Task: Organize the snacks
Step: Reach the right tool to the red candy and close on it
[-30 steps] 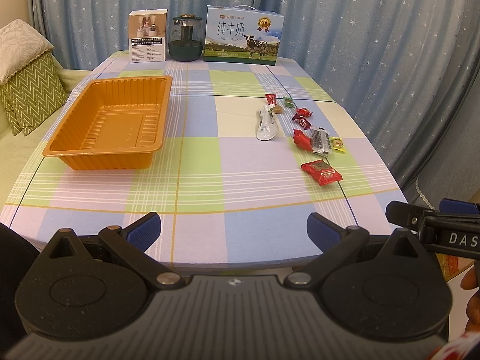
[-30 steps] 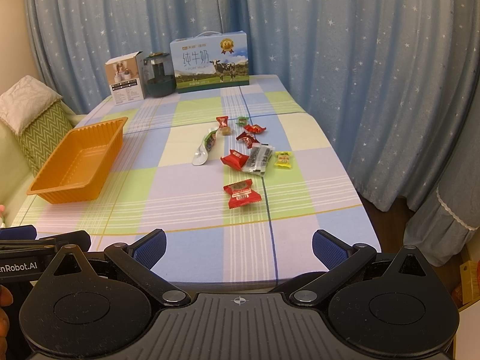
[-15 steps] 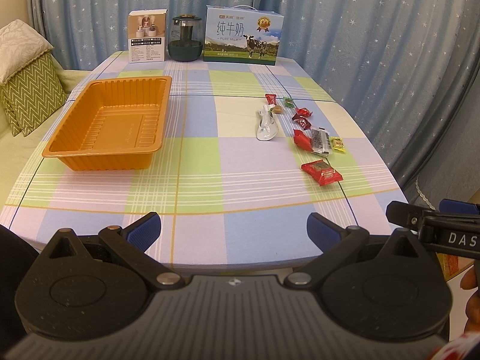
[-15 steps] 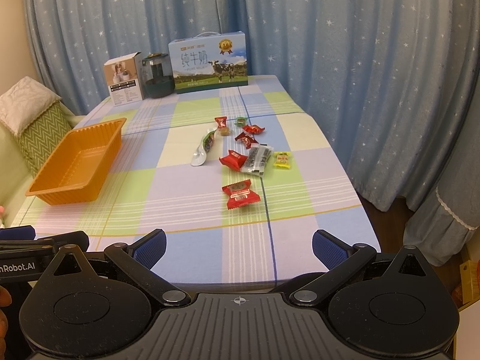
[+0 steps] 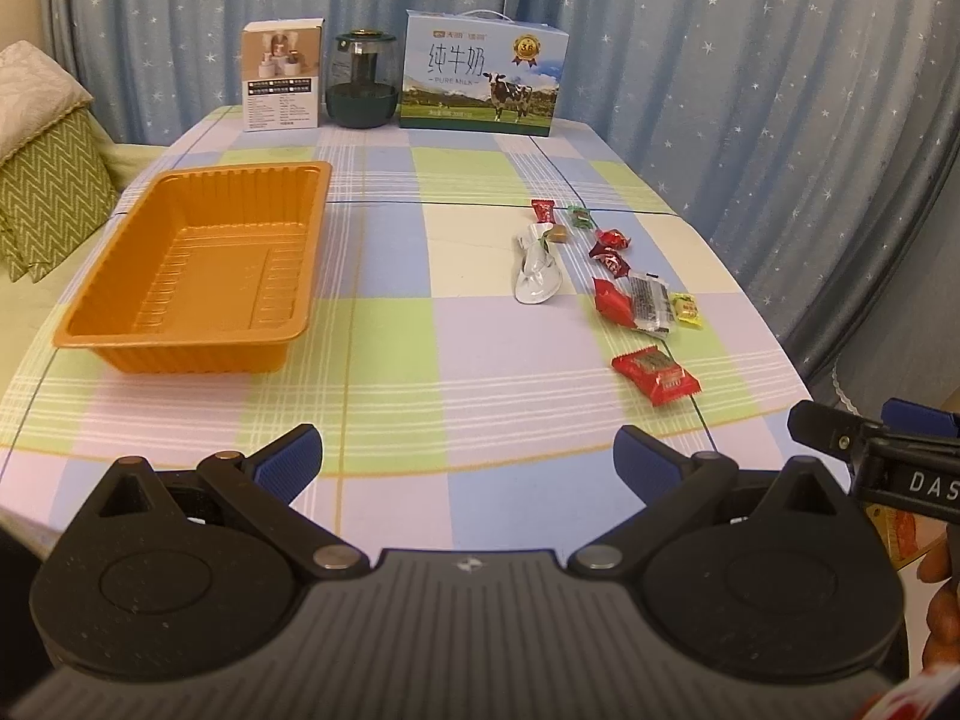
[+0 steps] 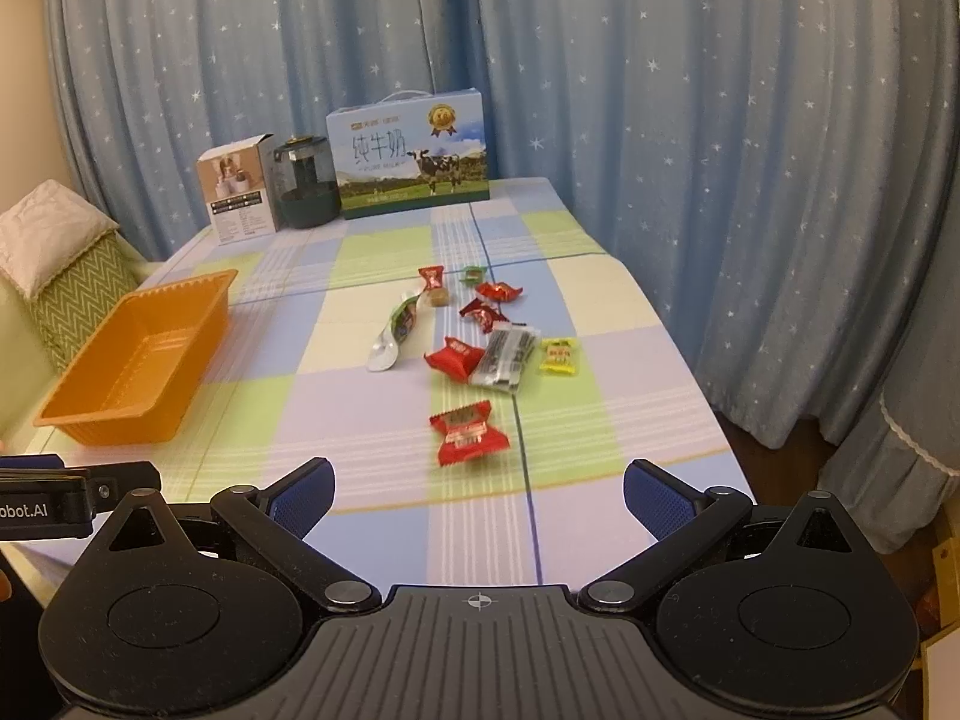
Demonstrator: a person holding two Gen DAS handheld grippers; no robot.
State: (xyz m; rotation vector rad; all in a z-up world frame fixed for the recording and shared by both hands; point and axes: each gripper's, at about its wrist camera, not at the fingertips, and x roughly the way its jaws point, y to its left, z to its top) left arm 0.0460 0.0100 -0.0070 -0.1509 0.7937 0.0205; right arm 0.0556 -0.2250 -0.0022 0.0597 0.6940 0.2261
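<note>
Checked tablecloth (image 5: pixel 456 360), orange tray (image 5: pixel 198 324) left, star-print blue curtains (image 6: pixel 720 120) behind

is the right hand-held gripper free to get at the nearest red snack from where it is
Probably yes. The right hand-held gripper is open and empty, and the nearest red snack lies alone on bare tablecloth just ahead of it, apart from the other snacks, with nothing between.

At the bottom of the frame the left gripper (image 5: pixel 467 461) hangs over the near edge of the checked table (image 5: pixel 420 360), jaws wide apart and empty. An orange tray (image 5: pixel 198 267) sits at left centre. Wrapped snacks (image 5: pixel 630 294) lie scattered at right centre, with 1 red packet (image 5: pixel 656 374) nearest.
</note>
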